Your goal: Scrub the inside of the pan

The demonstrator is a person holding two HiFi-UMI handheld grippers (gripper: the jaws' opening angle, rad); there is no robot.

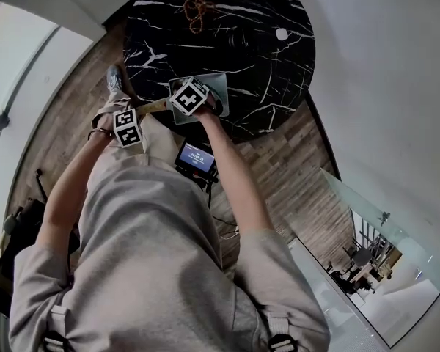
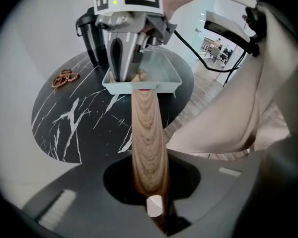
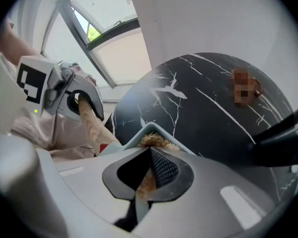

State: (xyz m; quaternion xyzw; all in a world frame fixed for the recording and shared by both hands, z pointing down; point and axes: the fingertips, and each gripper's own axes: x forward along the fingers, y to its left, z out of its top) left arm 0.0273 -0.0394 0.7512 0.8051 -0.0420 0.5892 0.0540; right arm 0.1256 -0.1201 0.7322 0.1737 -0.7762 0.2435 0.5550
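The left gripper [image 3: 84, 103] is clamped on the wooden handle [image 2: 148, 133] of the pan [image 2: 139, 87], which sits at the near edge of the table [image 2: 79, 118]. The right gripper [image 2: 125, 69], closed on a scrubber [image 3: 151, 142], reaches inside it.

A round black marble table [image 1: 257, 57] carries brown beads [image 1: 196, 9], perhaps a bracelet, near its far edge, and a small white object [image 1: 281, 34] toward its right edge.

Round black marble table [image 1: 279, 72] on wood-plank floor [image 1: 293, 167]; white walls [image 1: 381, 64]; glass partition [image 1: 367, 211]
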